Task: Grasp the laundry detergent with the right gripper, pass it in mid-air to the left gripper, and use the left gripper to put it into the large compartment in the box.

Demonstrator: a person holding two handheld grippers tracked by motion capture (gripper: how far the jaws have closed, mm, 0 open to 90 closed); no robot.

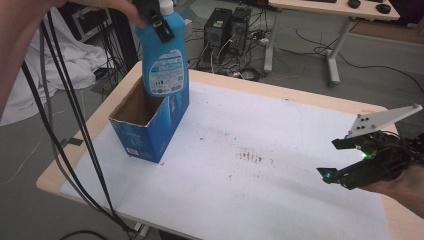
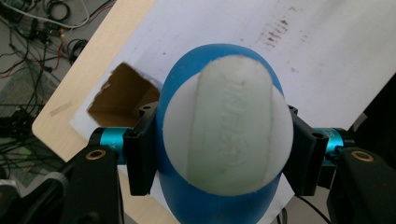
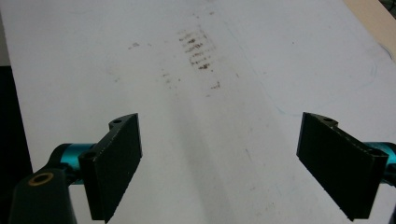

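Two fingers [image 2: 140,154] clamp the bottle's white cap [image 2: 229,126].

The right tongs [image 1: 338,159] were black, with a grey three-cornered plate [image 1: 381,120] on top bearing small dark screw holes, and green lights glowed on the body. Their flat rectangular jaws sat on teal anodised cylinders, beside a brass-ringed hole in the black housing. The left tongs [image 2: 219,154] had the same black jaws and teal fittings. Black and grey cables [image 1: 65,120] trailed from them.
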